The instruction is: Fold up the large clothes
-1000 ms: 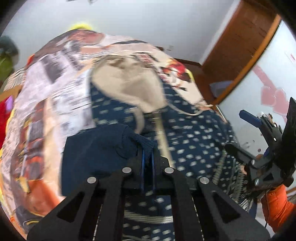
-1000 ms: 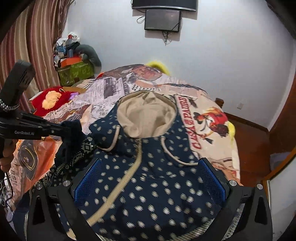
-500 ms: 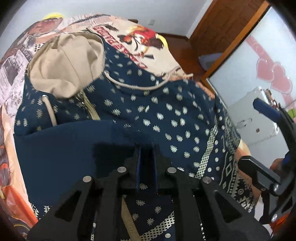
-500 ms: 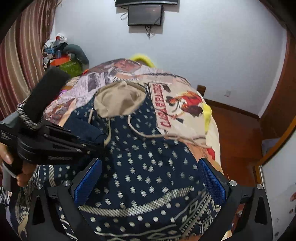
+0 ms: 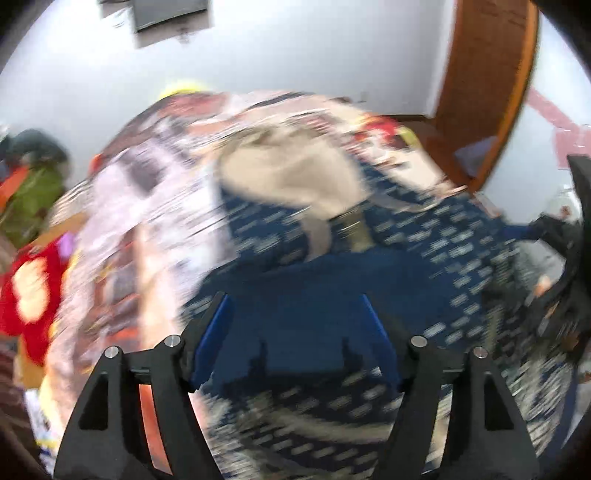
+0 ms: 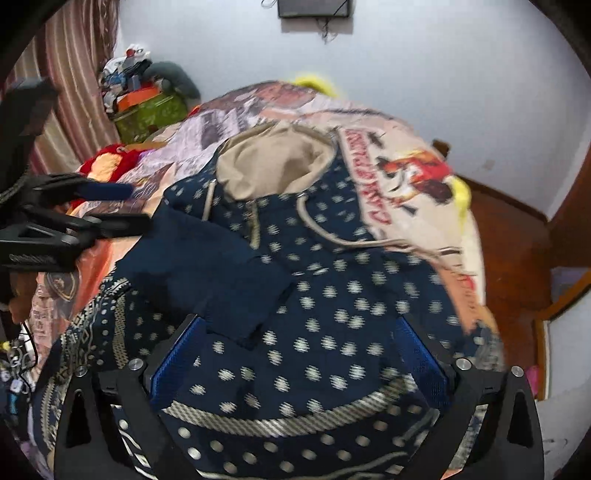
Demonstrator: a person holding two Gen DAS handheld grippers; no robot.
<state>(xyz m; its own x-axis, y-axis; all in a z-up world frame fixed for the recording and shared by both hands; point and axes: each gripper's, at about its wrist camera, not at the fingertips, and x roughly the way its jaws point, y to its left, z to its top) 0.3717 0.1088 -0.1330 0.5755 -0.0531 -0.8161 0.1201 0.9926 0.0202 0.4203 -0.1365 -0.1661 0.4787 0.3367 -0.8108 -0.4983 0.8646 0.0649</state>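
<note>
Left gripper [image 5: 295, 328] held low over the hoodie [image 6: 332, 295], fingers spread wide, blue pads [image 5: 212, 339] apart, nothing between them; seen from the right wrist view as a black frame [image 6: 74, 221] at the left edge, off the garment's side, above the bedspread. Right gripper [image 6: 295, 354] likewise poised over the lower front of the hoodie, fingers spread, blue pads [image 6: 177, 354] standing clear on either side of the cloth, gripping nothing.

Hoodie spread flat on the bed [image 6: 406, 177], front up, hood [image 6: 277, 162] toward the far wall. One plain navy sleeve [image 6: 207, 273] folded across the chest, cuff end lying just ahead of the right gripper's left finger. Drawstring [image 6: 332, 232] trailing off onto the bedspread to the right.

Beyond the bed: striped curtain [image 6: 74, 92], green box [image 6: 155, 110] piled with clutter, red plush toy [image 6: 107, 166], dark screen [image 6: 314, 7] on the pale wall, wooden floor [image 6: 509, 240].

Navy knit with pale dotted motifs, tan hood lining, patterned band near the hem. Bedspread printed, smooth. Left wrist view heavily motion-blurred.
</note>
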